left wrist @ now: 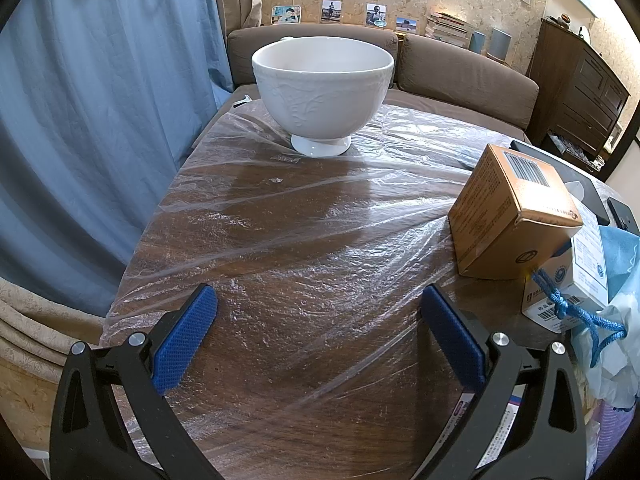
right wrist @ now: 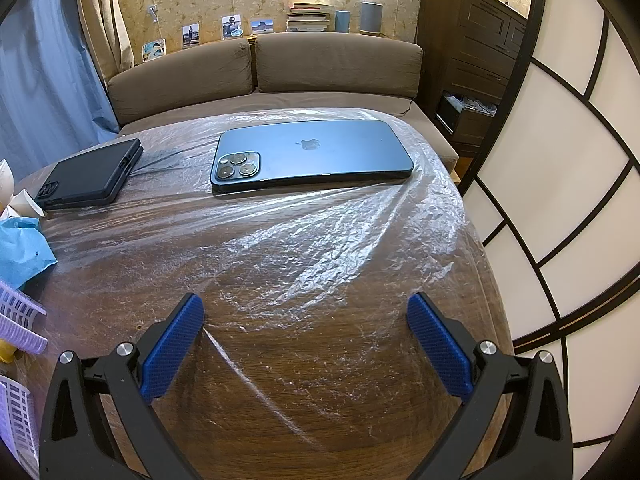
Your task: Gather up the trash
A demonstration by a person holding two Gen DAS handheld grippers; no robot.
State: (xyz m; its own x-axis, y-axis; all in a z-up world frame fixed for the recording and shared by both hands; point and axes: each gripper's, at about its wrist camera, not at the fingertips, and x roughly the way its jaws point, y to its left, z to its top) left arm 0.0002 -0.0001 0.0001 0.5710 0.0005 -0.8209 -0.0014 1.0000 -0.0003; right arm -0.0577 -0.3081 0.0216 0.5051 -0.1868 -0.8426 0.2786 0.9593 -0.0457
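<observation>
Blue-padded fingers (left wrist: 188, 340) of the left gripper (left wrist: 320, 300) hang spread wide over the desk (left wrist: 280, 240), nothing between them but the crinkled plastic film (left wrist: 312, 208) that covers the wood. Beyond them, at the far edge, a white bowl (left wrist: 323, 92) stands upright on its foot. To the right lies the trash: a brown box (left wrist: 508, 216) tipped on its side, touching a small white box (left wrist: 568, 280) just beside it, with a blue cord (left wrist: 576, 312) trailing across that box toward a heap of pale plastic and blue paper (left wrist: 620, 248) at the view's edge.

From the right wrist, the same blue paper (right wrist: 24, 248) shows at far left, next to a lilac basket (right wrist: 20, 320) cut off by the frame; what it holds I cannot tell. A black phone (right wrist: 92, 176) lies flat behind the paper, and a blue phone (right wrist: 316, 156) lies face down, well apart from it, near the desk's far side. The right gripper (right wrist: 306, 308) hovers over bare film, its fingers (right wrist: 440, 348) likewise wide apart and empty. A brown sofa (right wrist: 264, 68) sits behind the desk, a dark cabinet (right wrist: 468, 40) to its right.
</observation>
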